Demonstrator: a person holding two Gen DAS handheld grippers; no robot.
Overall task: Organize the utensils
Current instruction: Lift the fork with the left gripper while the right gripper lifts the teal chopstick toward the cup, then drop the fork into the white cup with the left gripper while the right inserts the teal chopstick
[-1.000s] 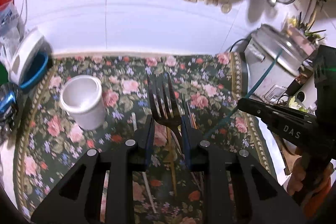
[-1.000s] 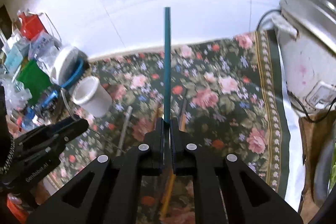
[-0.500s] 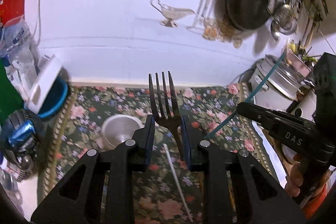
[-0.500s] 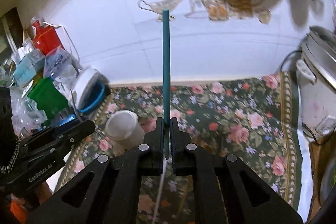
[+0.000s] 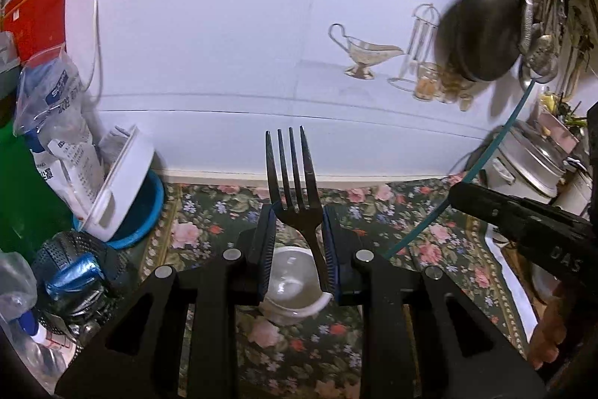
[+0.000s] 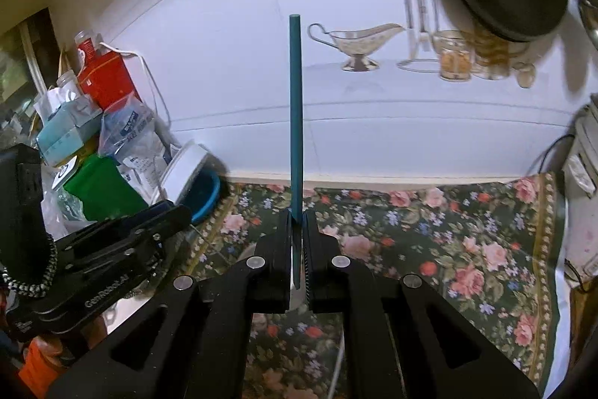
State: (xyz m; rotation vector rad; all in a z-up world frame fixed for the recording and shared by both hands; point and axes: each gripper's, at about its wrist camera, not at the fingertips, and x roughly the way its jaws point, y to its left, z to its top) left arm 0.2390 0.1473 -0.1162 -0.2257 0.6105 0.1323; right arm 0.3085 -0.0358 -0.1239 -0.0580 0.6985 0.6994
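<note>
The left gripper point(image 5: 298, 234) was closed on a black fork point(image 5: 295, 186), its two blue-edged fingers point(image 5: 266, 245) pressing the fork's neck from either side with only a narrow gap between them. The tines stood upright above the fingertips, against the white wall. Directly below the held fork, seen through the gap, a white cup point(image 5: 293, 290) stood open on the flowered cloth point(image 5: 209, 212).

The right gripper point(image 6: 297, 223) was pinched nearly shut on a teal stick point(image 6: 295, 122), which rose straight up from between the fingers point(image 6: 283, 238); its lower end showed in the slit between them. In the left view that stick point(image 5: 493, 152) slanted up from the right gripper point(image 5: 463, 195), to the right of the fork.
</note>
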